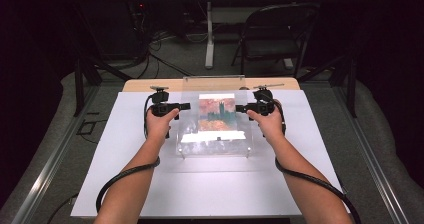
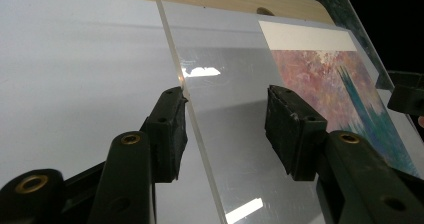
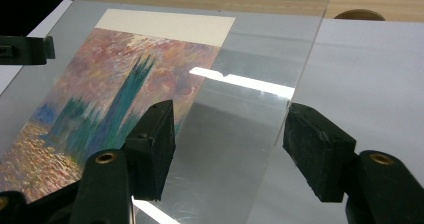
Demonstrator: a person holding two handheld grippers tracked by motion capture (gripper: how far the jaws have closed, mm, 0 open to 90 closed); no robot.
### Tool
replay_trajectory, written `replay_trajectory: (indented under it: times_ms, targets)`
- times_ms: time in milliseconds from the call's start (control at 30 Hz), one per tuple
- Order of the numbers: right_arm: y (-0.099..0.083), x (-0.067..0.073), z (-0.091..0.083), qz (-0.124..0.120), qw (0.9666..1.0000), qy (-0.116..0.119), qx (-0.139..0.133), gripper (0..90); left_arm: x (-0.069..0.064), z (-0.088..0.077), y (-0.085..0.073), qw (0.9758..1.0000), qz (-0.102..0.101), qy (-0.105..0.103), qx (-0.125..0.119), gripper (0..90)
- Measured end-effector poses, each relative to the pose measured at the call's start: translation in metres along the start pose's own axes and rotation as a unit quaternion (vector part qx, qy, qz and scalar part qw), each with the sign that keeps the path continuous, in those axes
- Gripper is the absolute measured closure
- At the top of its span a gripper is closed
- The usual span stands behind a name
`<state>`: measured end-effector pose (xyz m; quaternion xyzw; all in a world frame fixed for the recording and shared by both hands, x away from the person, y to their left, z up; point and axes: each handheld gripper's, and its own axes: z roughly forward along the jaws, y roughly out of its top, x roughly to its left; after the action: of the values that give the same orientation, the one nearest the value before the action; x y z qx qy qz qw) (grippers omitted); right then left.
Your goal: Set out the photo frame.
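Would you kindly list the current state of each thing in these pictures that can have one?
Clear acrylic sheet: far edge lifted, near edge by the white board, covering the print.
Painting print: lying flat under the sheet, face up.
Left hand-held gripper: jaws open, astride the sheet's left edge, one pad touching.
Right hand-held gripper: jaws open, astride the sheet's right edge, not clamped.
Folding chair: unfolded, unoccupied.

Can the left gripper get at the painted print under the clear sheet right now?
Probably not directly. The clear sheet covers the print, and the left gripper straddles that sheet's edge with jaws open, so the plastic stands between its pads and the paper.
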<state>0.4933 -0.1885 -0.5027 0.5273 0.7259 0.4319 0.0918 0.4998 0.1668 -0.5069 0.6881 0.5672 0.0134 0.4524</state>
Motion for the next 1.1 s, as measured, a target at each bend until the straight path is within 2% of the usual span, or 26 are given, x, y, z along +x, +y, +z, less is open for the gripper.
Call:
replay_trajectory:
  times_ms: [767, 1100]
  targets:
    - [0.005, 0.014, -0.023, -0.043, 0.9990, -0.007, -0.014, 41.6, -0.011, -0.026, 0.001, 0.9996, 0.024, -0.012, -0.013, 57.1]
    - [0.004, 0.018, -0.038, -0.045, 0.9985, -0.001, -0.031, 48.3, -0.017, -0.041, -0.001, 0.9988, 0.041, -0.017, -0.021, 59.9]
